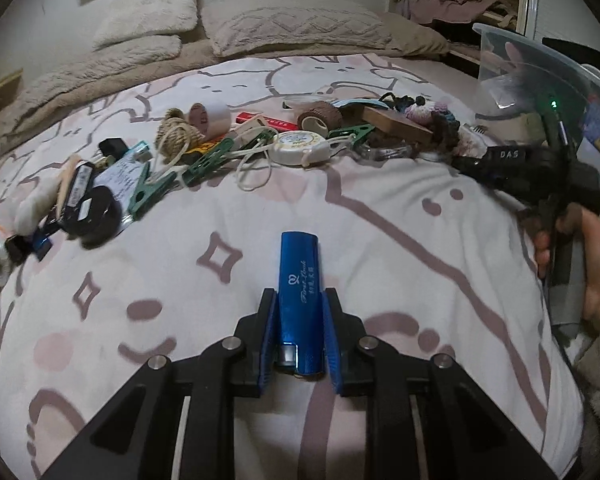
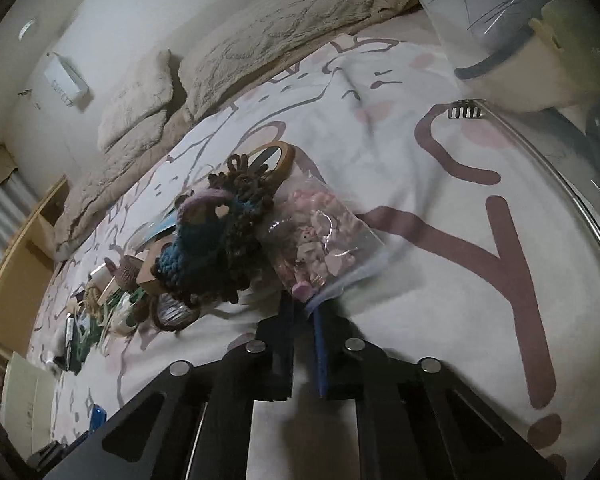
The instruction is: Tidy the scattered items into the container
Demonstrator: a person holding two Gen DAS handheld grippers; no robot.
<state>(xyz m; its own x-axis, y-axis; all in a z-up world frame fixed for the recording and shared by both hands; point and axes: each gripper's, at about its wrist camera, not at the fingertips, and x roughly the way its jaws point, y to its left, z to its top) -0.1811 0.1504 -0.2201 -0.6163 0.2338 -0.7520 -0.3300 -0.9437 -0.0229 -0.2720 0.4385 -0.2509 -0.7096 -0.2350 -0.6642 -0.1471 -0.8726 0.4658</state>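
Patterned white-and-mauve bedding [image 1: 380, 200] carries the clutter; a clear plastic tub [image 1: 512, 68], the likely container, sits at its far right edge. Between them, a string of oddments crosses the bed, a round tape measure [image 1: 298, 147] among them. The right gripper [image 2: 304, 312] looks pinched on the edge of a clear zip bag of pink trinkets [image 2: 320, 240]; carrying it level should spare that thin grip. The left gripper [image 1: 298, 320] clamps a blue metallic case [image 1: 300, 300], its long axis along the fingers, pointing away toward the pile.
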